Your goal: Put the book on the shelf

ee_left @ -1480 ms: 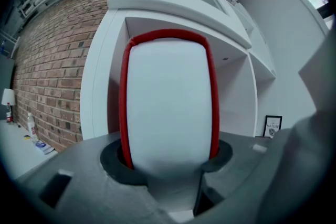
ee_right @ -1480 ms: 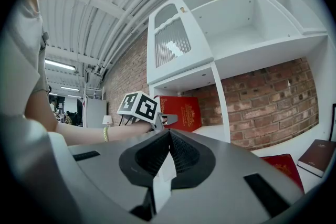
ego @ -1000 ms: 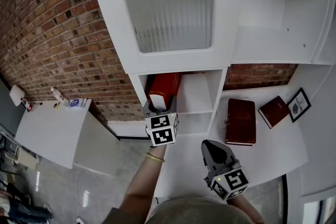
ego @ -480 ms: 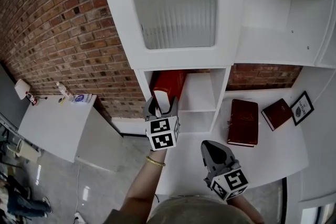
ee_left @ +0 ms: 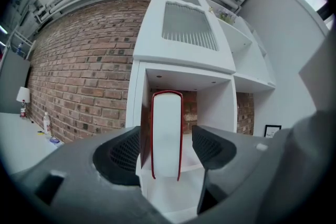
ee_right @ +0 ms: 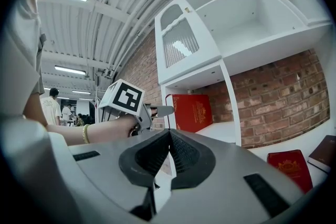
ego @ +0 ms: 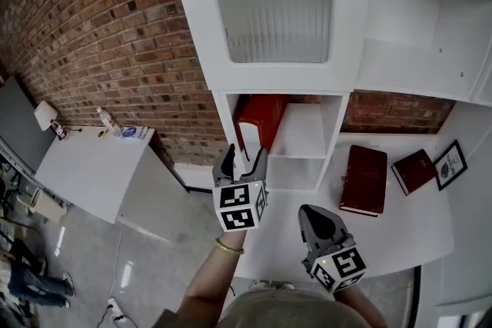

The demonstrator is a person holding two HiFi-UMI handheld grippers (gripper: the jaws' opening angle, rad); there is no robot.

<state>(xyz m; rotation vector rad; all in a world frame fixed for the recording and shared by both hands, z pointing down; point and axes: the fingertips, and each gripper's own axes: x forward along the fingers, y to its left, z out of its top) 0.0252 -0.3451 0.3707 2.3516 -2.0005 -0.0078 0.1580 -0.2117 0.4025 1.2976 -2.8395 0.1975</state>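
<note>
Nearest, the right gripper (ego: 318, 217) hangs over the near part of the table (ego: 384, 238). Its fingers are pressed together with nothing between them, and its own body blocks the bottom of its view.

Ahead and to its left, the left gripper (ego: 243, 162) is held up before the shelf (ego: 301, 136), its fingers spread wide and touching nothing. In the head view those fingers cover the lower end of the book (ego: 261, 119), so where it meets the shelf floor cannot be seen there. The left gripper view shows the book's foot, but whether the book touches the compartment's left wall is hard to tell.

The book stands upright at the left side of the upper open compartment, beyond the fingertips and framed in the gap between them. It is thick and red-covered, with its white page edge facing outward. The right gripper view shows a gold emblem on the cover.

From the book to the compartment's right wall the white floor lies bare, with brick (ee_left: 190, 107) at the back. A second open compartment sits below.

Farther right on the table, well apart from the book, lie a big dark book (ego: 364, 179) and a small dark book (ego: 415, 170), with a framed picture (ego: 450, 164) just beside the small one. In the right gripper view both books are cut off at the edge.
</note>
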